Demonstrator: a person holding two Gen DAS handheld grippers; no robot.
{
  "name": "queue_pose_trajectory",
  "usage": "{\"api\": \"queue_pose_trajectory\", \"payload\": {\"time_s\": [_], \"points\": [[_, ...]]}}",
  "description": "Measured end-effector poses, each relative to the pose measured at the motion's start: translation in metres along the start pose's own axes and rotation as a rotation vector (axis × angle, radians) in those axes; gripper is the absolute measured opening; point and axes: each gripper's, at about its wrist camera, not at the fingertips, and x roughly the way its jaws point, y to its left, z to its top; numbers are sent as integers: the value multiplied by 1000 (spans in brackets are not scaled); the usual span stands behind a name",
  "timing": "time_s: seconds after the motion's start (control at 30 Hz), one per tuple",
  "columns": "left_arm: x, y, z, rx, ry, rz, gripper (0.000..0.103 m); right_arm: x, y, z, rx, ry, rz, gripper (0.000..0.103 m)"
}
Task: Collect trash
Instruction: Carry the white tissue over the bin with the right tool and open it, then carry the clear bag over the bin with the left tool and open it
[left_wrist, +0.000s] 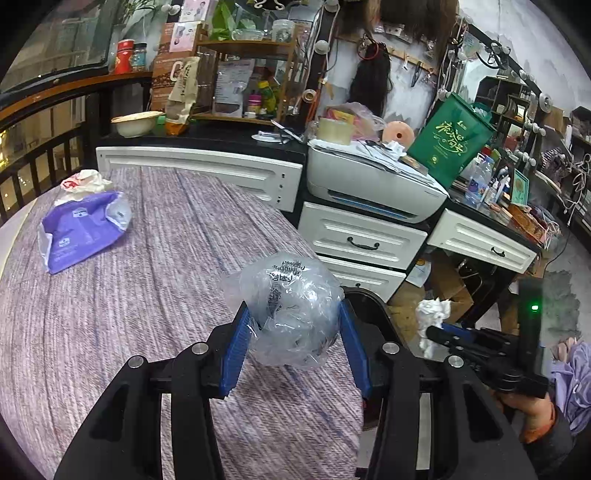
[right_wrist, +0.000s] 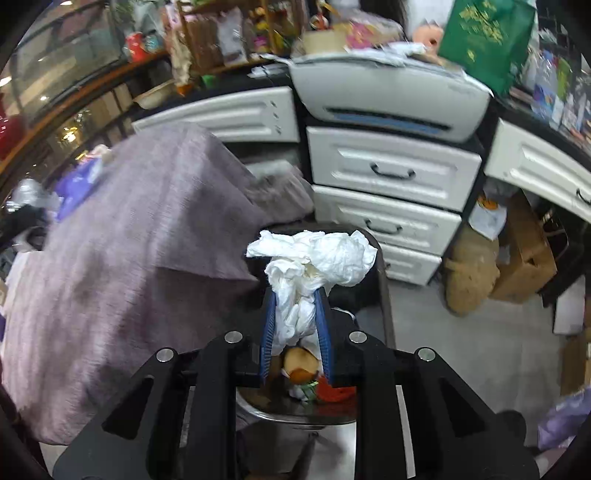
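trash in both your grippers.
left gripper (left_wrist: 293, 325) clamps crumpled clear plastic (left_wrist: 288, 310); right gripper (right_wrist: 297, 314) pinches white tissue (right_wrist: 314, 258) over bin (right_wrist: 382, 295).

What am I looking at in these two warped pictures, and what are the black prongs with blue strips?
No robot: a person carries a handheld two-finger gripper in each hand, each with a fisheye camera looking along its fingers. The left camera shows the left gripper clamped on a crumpled clear plastic bag above a purple cloth-covered table, where a purple packet and a white-and-red wrapper lie. The right camera shows the right gripper pinching a white tissue wad over a dark bin that already holds scraps.
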Motion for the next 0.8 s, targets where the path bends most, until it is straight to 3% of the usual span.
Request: {"api": "queue_pose_trajectory", "payload": {"time_s": [0.23,0.3,0.4,0.47,0.57,0.6,0.8], "points": [[7,-18,-6,14,23,-17,47,46,-21,-19,43,104,-29,24],[8,-21,-8,17,27,-19,47,57,-24,-25,54,127,-34,30],[10,-25,-10,24,34,-22,47,70,-30,-32,84,157,-40,48],[10,-28,-11,29,38,-23,47,74,-32,-37,95,177,-44,50],[12,-32,-12,32,46,-32,47,70,-33,-41,96,178,-45,56],[13,-34,-12,34,48,-36,47,66,-33,-41,97,170,-47,63],[19,-50,-15,55,64,-59,47,37,-39,-44,117,103,-71,73]]}}
